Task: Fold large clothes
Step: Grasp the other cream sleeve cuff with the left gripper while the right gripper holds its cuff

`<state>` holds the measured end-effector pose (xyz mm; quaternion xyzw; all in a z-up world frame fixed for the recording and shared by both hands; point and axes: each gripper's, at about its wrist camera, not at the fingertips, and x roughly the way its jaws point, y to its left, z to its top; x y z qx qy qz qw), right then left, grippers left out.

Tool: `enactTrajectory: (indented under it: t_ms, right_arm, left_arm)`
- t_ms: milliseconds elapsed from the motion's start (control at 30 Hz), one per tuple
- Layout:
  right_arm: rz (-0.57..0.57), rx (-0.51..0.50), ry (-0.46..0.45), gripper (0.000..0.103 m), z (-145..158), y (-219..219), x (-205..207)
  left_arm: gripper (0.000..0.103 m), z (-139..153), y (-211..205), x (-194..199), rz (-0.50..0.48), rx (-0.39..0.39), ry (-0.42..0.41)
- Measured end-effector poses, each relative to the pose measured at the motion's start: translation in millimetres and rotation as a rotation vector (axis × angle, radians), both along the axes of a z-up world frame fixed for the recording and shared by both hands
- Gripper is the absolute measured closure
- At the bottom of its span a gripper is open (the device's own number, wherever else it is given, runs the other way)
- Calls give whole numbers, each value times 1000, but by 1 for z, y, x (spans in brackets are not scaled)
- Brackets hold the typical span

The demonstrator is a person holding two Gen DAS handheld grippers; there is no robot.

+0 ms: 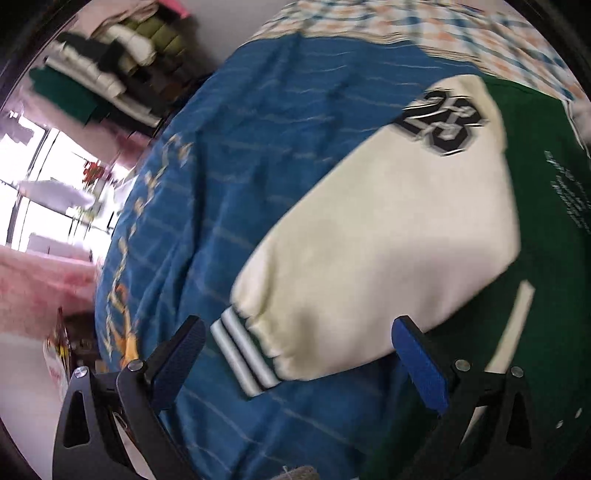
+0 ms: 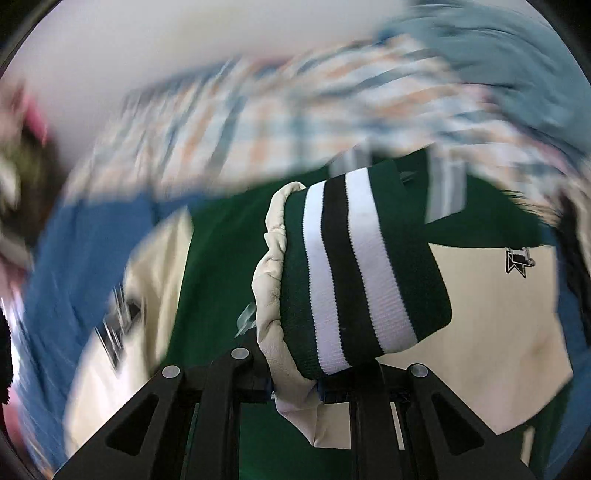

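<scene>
A green varsity jacket [image 1: 546, 258] with cream sleeves lies on a blue bedsheet [image 1: 258, 166]. In the left wrist view its cream sleeve [image 1: 369, 258], with a black 23 patch, ends in a striped cuff [image 1: 243, 354]. My left gripper [image 1: 299, 362] is open, its jaws on either side of that cuff, just above it. In the right wrist view my right gripper [image 2: 295, 391] is shut on the other sleeve's green, white and black striped cuff [image 2: 354, 269] and holds it up over the jacket body [image 2: 221, 258].
A plaid blanket [image 1: 406, 22] lies at the far end of the bed; it also shows in the right wrist view [image 2: 258, 122]. Stacked folded clothes [image 1: 122, 62] sit on shelves at the upper left. A bright window [image 1: 48, 192] and a pink cloth [image 1: 37, 280] are at the left.
</scene>
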<state>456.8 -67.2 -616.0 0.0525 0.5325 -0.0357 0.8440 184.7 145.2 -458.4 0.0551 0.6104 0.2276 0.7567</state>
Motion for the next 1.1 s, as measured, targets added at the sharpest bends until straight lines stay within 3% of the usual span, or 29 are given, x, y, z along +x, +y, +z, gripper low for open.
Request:
enactTrajectory:
  t_ms: [100, 167, 233, 333, 433, 567, 667, 733, 833, 933, 1000, 1033, 1100]
  right_arm:
    - [179, -113, 188, 81, -69, 56, 1]
    - [252, -146, 188, 55, -75, 75, -15]
    - [304, -38, 139, 42, -56, 76, -34]
    - [290, 94, 115, 40, -21, 47, -56]
    - [121, 250, 121, 40, 3, -11, -63]
    - [-39, 373, 214, 40, -20, -38, -52]
    - [-25, 433, 249, 38, -50, -16, -28]
    - [-13, 585, 294, 37, -60, 0, -15]
    - [-19, 837, 209, 37, -40, -5, -21]
    - [-26, 763, 152, 35, -17, -22, -40]
    - [-41, 654, 162, 35, -12, -35, -58]
    - [-51, 608, 178, 35, -14, -41, -67]
    - [-59, 539, 207, 35, -18, -47, -76]
  left_arm:
    - [0, 2, 28, -20, 59, -8, 25]
    - [0, 0, 46, -38, 109, -25, 50]
    - [0, -2, 62, -55, 168, -68, 80]
    - [0, -8, 80, -73, 251, -166, 103]
    - [0, -13, 91, -84, 321, -250, 86]
    - [1, -28, 95, -80, 350, -309, 50]
    - [1, -38, 95, -72, 400, -391, 21]
    - [1, -45, 95, -69, 449, -484, -10]
    - [1, -61, 95, -67, 540, -629, -43]
    - [1, -84, 90, -59, 644, -768, -68]
    - [2, -97, 85, -49, 703, -828, -98]
    - [6, -103, 86, -43, 727, -838, -114]
    - [34, -113, 95, -23, 760, -802, -143]
